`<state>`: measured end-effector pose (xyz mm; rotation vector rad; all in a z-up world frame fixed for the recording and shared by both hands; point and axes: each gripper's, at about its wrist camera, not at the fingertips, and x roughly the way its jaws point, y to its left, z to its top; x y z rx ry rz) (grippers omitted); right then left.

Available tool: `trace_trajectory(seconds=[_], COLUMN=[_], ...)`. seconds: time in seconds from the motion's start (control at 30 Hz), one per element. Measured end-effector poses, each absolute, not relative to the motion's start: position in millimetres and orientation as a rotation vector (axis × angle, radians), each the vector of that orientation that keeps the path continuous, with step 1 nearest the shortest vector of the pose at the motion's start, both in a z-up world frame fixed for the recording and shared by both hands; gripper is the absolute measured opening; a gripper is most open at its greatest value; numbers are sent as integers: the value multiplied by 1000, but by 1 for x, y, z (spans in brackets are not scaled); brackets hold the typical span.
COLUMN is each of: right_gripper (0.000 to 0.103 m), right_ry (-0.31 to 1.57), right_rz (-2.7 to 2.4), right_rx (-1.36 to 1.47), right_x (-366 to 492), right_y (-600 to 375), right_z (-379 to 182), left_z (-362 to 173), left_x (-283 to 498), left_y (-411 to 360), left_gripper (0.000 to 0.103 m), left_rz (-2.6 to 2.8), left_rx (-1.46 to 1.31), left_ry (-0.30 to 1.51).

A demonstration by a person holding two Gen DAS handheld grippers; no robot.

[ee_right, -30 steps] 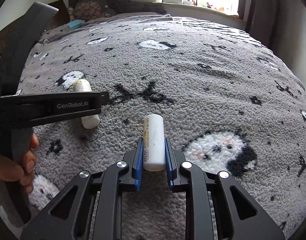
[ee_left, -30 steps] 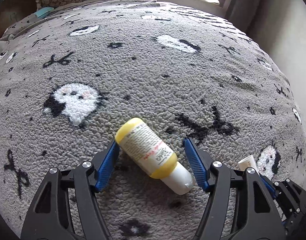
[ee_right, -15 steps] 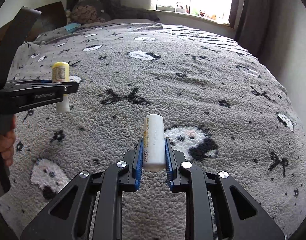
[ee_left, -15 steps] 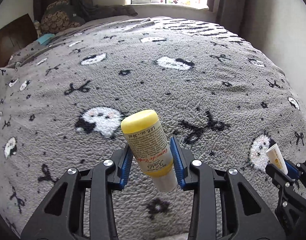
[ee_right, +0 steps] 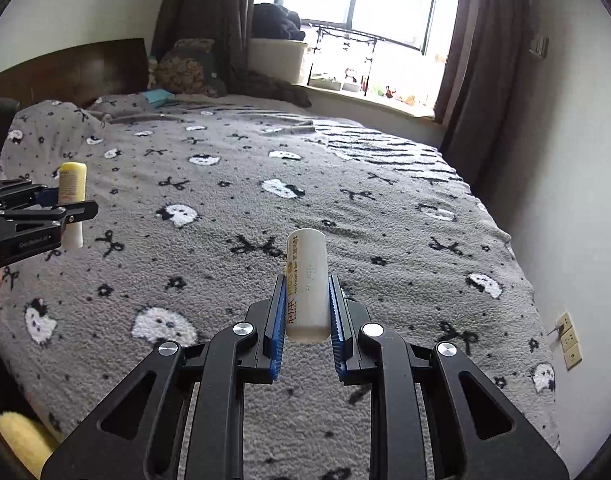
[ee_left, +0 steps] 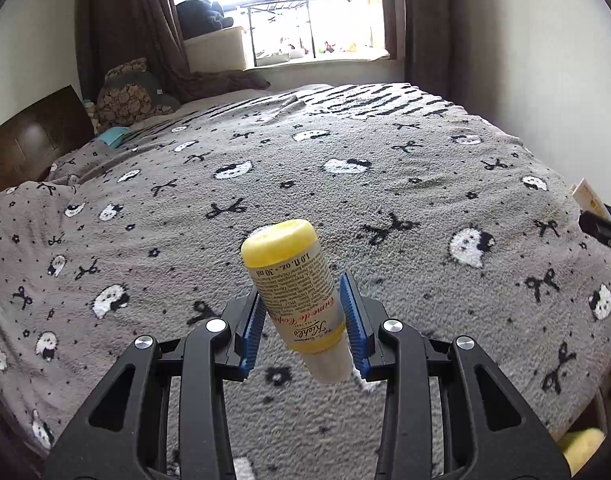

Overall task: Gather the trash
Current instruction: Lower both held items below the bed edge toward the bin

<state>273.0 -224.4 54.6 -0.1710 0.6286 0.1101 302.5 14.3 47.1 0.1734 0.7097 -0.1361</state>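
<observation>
Overhead, left tool (ee_left: 303, 320) gripping yellow bottle (ee_left: 293, 292), right tool (ee_right: 305, 308) clamping white tube (ee_right: 307, 284), grey blanket (ee_left: 385, 184) below.

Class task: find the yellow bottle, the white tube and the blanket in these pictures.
yellow bottle (ee_left: 295, 300): left wrist view, on its printed label.
white tube (ee_right: 308, 284): right wrist view, mid-body.
blanket (ee_right: 233, 208): right wrist view, bare grey fleece.
</observation>
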Motion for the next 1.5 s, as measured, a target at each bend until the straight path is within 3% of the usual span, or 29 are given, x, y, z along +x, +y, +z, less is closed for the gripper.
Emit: trace_trajectory(seconds=[0.3,0.57,0.83,1.27,1.5], right_gripper=[21,21,21,21,21], right_ry=[548,517,572,845,981], right_rz=[124,185,243,231,271], right_rx=[-122,-145,-62,-62,-25], right_x=[183,101,51,31,32], right_y=[-242,-226,-207,-187,-176], right_z=[64,37,-32,-156,-201], left_z=[56,20,-43,-195,-250], left_x=[190,108,61,20,9], left_y=[41,28,-2,-26,-18], left_gripper=[35,35,35,35,35], left_rz=[-214,-308,-418,-474,-424], left_rx=[178,182,122,103,109], left_ry=[621,612,664,1002,1127])
